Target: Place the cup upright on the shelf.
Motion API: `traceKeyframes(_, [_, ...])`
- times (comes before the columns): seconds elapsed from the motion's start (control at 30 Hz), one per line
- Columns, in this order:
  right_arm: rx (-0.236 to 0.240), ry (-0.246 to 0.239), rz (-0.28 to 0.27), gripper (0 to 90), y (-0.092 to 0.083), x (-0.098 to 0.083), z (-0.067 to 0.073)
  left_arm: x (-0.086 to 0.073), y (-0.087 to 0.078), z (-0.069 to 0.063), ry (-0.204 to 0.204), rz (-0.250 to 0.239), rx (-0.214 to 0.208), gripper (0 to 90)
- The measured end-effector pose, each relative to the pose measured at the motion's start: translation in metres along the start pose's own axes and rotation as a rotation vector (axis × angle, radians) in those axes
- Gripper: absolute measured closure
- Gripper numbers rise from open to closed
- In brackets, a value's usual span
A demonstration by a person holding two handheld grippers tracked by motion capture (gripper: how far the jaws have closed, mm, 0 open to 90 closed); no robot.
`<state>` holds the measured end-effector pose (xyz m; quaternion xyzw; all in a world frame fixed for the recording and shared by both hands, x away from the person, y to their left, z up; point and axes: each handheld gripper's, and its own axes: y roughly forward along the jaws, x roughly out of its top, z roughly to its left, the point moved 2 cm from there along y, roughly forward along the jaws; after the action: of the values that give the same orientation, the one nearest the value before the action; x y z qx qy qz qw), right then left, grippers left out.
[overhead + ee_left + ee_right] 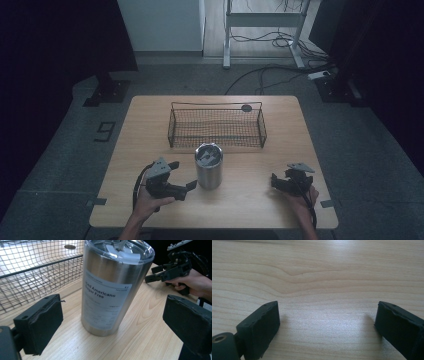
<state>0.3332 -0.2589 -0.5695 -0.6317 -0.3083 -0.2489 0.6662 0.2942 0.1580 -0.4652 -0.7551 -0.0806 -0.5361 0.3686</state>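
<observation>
A steel tumbler [208, 166] with a clear lid and a white printed label stands upright on the wooden table [250, 200], just in front of a black wire basket [216, 125]. My left gripper [183, 175] sits to the tumbler's left, open, its jaws aimed at the cup without touching it. In the left gripper view the tumbler [110, 287] stands just beyond the wide-apart jaws. My right gripper [276, 182] rests low at the table's right, open, with bare wood between its jaws in the right gripper view [327, 315].
The wire basket [30, 272] holds nothing that I can see; a small dark round thing [246, 108] lies at its far right corner. Cables and a desk frame [262, 20] stand on the floor beyond the table.
</observation>
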Motion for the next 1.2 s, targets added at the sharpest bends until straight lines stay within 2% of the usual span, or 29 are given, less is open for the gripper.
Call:
traceKeyframes(0.73, [0.0, 0.0, 0.0, 5.5, 0.0, 0.0, 0.0, 0.007, 0.044, -0.002, -0.014, 0.029, 0.002, 2.8])
traceKeyframes(1.2, [0.0, 0.0, 0.0, 5.5, 0.0, 0.0, 0.0, 0.008, 0.065, -0.005, -0.017, 0.039, 0.019, 3.1])
